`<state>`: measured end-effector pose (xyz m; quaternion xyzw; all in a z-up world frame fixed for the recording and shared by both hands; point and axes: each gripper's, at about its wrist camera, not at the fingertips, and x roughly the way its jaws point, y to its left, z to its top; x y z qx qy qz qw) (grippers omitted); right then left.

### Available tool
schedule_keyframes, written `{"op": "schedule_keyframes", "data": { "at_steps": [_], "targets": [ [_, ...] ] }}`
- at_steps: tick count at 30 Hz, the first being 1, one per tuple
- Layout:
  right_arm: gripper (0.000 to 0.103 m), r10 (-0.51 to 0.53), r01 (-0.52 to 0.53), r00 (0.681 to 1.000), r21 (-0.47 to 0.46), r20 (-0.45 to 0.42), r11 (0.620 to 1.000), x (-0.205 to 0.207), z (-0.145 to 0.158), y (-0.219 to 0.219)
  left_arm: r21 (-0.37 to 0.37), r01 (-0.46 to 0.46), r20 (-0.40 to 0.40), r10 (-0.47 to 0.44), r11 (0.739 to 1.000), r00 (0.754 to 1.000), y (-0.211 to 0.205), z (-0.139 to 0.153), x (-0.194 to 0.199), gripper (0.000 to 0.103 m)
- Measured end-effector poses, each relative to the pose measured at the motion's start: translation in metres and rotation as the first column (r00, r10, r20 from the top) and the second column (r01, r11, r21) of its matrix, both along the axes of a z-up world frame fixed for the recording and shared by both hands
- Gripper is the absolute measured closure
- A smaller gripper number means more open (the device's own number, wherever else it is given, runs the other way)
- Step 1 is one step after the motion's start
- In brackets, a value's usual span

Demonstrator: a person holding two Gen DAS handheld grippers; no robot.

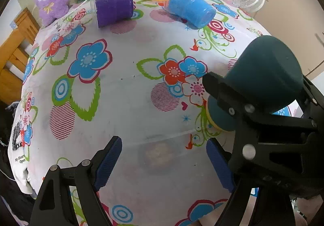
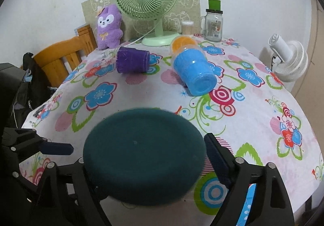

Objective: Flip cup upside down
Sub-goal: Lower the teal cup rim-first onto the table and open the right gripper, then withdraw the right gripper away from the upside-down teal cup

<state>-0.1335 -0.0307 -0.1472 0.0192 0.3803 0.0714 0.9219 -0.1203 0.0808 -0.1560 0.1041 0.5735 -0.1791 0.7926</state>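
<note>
Between the right gripper's clamped jaws, dark teal cup; left gripper's jaws apart, empty.

A dark teal felt-covered cup is held between the fingers of the right gripper, over the near part of the flower-printed tablecloth. The left gripper is positioned to its left, with nothing between its spread fingers. Farther back on the cloth, a purple sleeved cup is laid on its side, and to its right a blue sleeved cup is tipped over too. Just behind the blue one, an orange cup is found. Behind all three, a pale green desk fan is set, flanked by a purple plush toy on the left and a glass handled jar on the right.
</note>
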Motion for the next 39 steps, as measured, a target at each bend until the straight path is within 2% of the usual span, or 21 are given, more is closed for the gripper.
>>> {"op": "schedule_keyframes", "data": {
  "at_steps": [5, 11, 16, 18, 22, 30, 39],
  "targets": [
    [0.004, 0.014, -0.014, 1.0, -0.013, 0.013, 1.0, -0.012, 0.011, -0.005, -0.004, -0.027, 0.034, 0.027, 1.0, 0.999, -0.001, 0.009, -0.01, 0.016],
    [0.002, 0.021, -0.021, 1.0, -0.001, 0.01, 1.0, -0.023, 0.026, -0.016, -0.037, -0.066, 0.085, 0.069, 0.997, 0.994, -0.005, 0.024, -0.02, 0.015],
    [0.001, 0.043, -0.043, 0.999, -0.009, -0.007, 0.999, -0.034, 0.034, -0.025, -0.035, -0.094, 0.126, 0.098, 0.995, 0.987, -0.009, 0.03, -0.031, 0.013],
    [0.0, 0.051, -0.051, 0.999, 0.0, -0.017, 0.999, -0.038, 0.036, -0.03, -0.037, -0.112, 0.146, 0.117, 0.993, 0.982, -0.009, 0.033, -0.036, 0.013],
    [0.0, 0.05, -0.05, 0.998, 0.001, -0.041, 0.999, -0.044, 0.038, -0.039, -0.031, -0.173, 0.237, 0.175, 0.984, 0.956, -0.011, 0.037, -0.046, 0.006],
    [0.0, 0.038, -0.038, 0.999, 0.021, -0.031, 0.999, -0.056, 0.043, -0.06, -0.069, -0.191, 0.252, 0.203, 0.979, 0.946, -0.021, 0.036, -0.06, 0.006],
    [0.0, 0.015, -0.015, 0.999, -0.001, -0.044, 1.0, -0.067, 0.045, -0.073, -0.121, -0.231, 0.258, 0.255, 0.965, 0.932, -0.021, 0.044, -0.071, 0.005]
  ]
}}
